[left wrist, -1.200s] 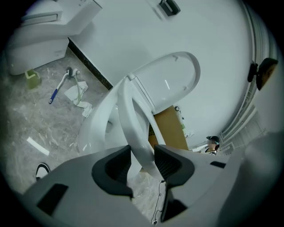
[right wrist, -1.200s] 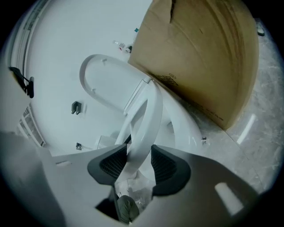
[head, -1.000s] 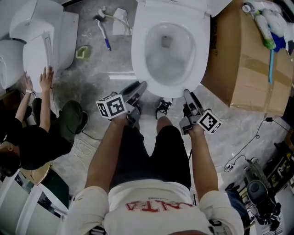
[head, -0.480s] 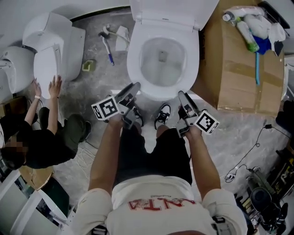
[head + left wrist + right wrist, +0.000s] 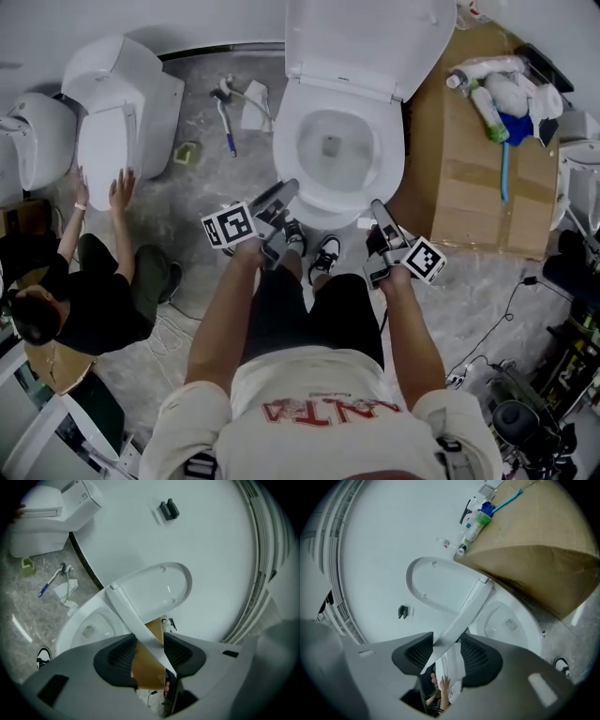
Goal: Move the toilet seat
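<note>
The white toilet [image 5: 328, 145] stands ahead with its lid [image 5: 370, 42] upright against the wall. My left gripper [image 5: 286, 192] is shut on the front left of the toilet seat [image 5: 289, 159]. My right gripper [image 5: 378, 208] is shut on its front right. The left gripper view has the seat's thin white edge [image 5: 136, 625] running between the pads of the left gripper [image 5: 150, 644], lifted off the bowl [image 5: 89, 630]. The right gripper view shows the same edge [image 5: 461, 616] clamped in the right gripper [image 5: 446, 648], with the lid [image 5: 440, 588] behind it.
A cardboard box [image 5: 469, 178] with cleaning bottles [image 5: 497, 94] on top stands right of the toilet. A second toilet [image 5: 112, 122] is at the left, with a kneeling person [image 5: 84, 291] touching it. A toilet brush [image 5: 225, 117] lies on the floor. My shoes [image 5: 323, 253] are at the bowl's foot.
Both grippers have risen together, and the front of the seat has come up with them. More of the upright lid shows now. The kneeling person keeps both hands on the other toilet.
</note>
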Motion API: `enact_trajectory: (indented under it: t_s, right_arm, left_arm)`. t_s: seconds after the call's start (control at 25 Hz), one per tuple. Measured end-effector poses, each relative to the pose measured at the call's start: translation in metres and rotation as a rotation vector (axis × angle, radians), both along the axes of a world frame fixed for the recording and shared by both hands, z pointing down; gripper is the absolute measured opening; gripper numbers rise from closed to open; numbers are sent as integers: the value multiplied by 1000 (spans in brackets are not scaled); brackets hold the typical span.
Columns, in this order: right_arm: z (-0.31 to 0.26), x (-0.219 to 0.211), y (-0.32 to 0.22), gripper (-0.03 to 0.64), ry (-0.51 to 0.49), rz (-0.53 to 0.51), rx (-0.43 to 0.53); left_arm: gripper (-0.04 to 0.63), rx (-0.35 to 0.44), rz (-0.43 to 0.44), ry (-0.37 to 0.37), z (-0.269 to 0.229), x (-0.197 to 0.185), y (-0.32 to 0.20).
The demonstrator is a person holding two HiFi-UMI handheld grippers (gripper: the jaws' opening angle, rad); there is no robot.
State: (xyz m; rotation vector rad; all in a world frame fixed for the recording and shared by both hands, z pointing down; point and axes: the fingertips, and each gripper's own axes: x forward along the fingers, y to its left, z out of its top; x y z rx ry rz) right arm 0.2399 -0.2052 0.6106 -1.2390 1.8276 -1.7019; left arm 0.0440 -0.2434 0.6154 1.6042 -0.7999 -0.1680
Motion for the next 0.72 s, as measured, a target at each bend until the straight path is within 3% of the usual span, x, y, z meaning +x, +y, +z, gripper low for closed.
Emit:
enact_trajectory:
  t_s: [0.36,0.72]
  right_arm:
    - [-41,12,-39,179,-18,69,44]
    - [-77,24,-84,178,-6,139,100]
  left_arm:
    - [179,59,41,95,-43,7,-37]
    - [169,95,94,137,-75,13,-80]
